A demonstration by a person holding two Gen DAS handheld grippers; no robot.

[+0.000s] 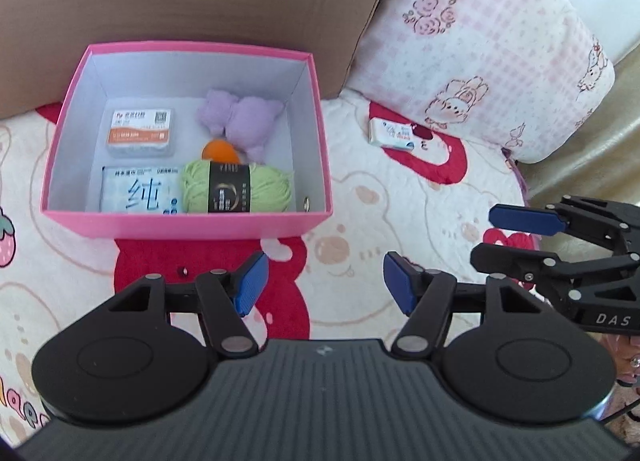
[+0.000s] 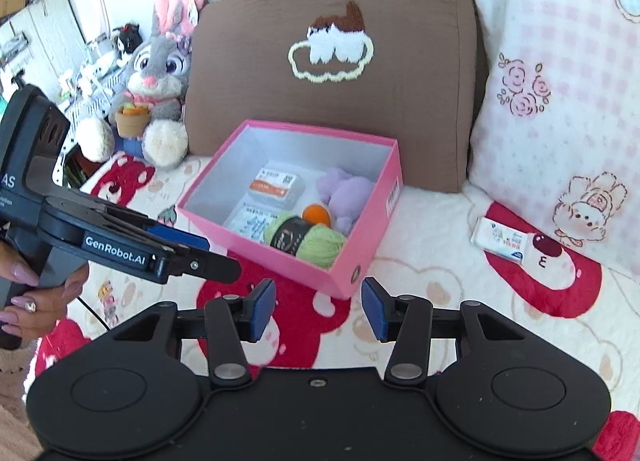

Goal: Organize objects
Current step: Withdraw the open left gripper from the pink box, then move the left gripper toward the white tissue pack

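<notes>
Left wrist view: left gripper (image 1: 322, 281) gapes empty short of the pink box (image 1: 188, 221), already packed with green yarn (image 1: 236, 189). Right wrist view: right gripper (image 2: 318, 307) likewise parted and empty; the tissue pack (image 2: 500, 241) lies alone on the bed by the pink pillow (image 2: 560, 81), so it looks next for pickup, needing a rightward reach.

Pink box (image 1: 188, 226); green yarn (image 1: 236, 189); brown cushion (image 2: 360, 13); pink-checked pillow (image 1: 480, 41).
</notes>
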